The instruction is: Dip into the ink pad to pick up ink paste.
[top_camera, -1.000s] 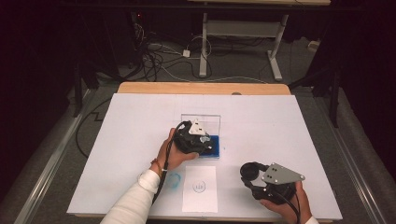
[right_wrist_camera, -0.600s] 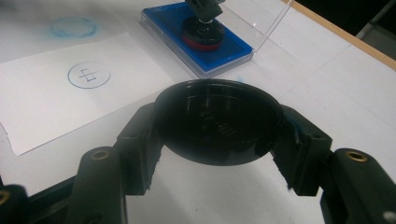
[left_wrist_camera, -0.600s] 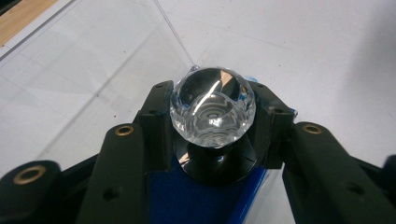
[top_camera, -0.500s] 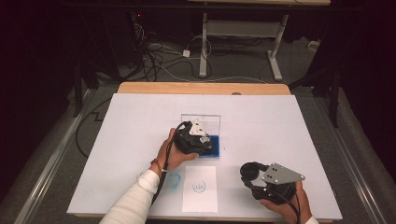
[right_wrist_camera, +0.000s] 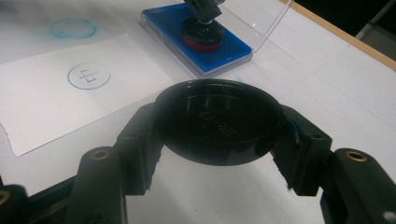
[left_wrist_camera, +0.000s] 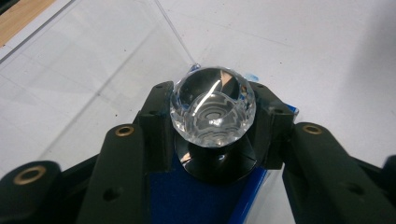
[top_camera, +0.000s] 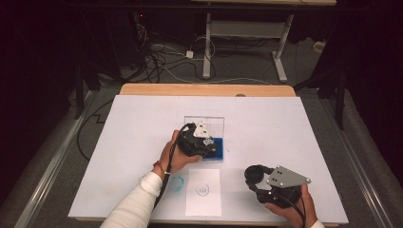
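Nothing has shifted over the last second: my left gripper stays clamped on the stamp, pressing it into the blue ink pad on the table. My right gripper keeps its hold on the black cap. I judge inking is underway; the paper comes next.

No visible change, both tongs and every item on the table exactly as before
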Motion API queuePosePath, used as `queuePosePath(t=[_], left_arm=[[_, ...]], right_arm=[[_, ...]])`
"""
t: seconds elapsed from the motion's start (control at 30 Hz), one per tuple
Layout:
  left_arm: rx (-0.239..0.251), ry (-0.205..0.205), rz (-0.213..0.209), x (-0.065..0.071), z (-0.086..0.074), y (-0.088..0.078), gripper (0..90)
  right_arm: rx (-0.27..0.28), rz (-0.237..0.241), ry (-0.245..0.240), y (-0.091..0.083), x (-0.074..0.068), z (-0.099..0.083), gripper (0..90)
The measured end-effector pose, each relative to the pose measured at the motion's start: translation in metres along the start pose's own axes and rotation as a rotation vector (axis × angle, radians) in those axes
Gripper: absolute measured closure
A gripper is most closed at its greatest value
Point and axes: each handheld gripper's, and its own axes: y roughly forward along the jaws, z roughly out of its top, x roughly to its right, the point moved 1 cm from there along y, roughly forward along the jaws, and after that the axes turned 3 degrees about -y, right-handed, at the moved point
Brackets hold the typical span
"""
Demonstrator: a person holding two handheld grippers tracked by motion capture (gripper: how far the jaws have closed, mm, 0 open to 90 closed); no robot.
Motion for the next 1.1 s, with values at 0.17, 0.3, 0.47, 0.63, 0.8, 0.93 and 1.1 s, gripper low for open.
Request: queuePosePath(t=[0.17, 0.3, 0.47, 0.63, 0.8, 0.93, 1.1], left_arm=[[0.04, -0.038, -0.004, -0.006, -0.001, -0.01, 54.6], [0.074, -0.043, 0.002, -0.01, -0.002, -0.026, 54.6], [0.114, -0.033, 0.011, -0.008, -0.004, -0.047, 54.6], [0.14, -0.013, 0.014, -0.001, -0.01, -0.064, 54.6], [0.16, 0.015, 0.016, 0.006, -0.014, -0.076, 54.6], [0.162, 0.042, 0.016, 0.012, -0.016, -0.084, 54.6], [0.165, 0.055, 0.009, 0.016, -0.02, -0.09, 54.6]], right_arm=[[0.001, -0.001, 0.003, 0.0, 0.002, -0.001, 38.8], [0.003, -0.003, 0.006, -0.001, 0.002, -0.001, 38.8], [0.005, -0.009, 0.003, -0.002, 0.003, 0.0, 38.9], [0.015, -0.017, 0.012, -0.004, 0.006, 0.0, 38.9], [0.016, -0.023, 0.013, -0.005, 0.009, 0.0, 38.9], [0.021, -0.027, 0.02, -0.005, 0.01, 0.0, 38.9], [0.017, -0.027, 0.022, -0.004, 0.01, 0.0, 38.9]])
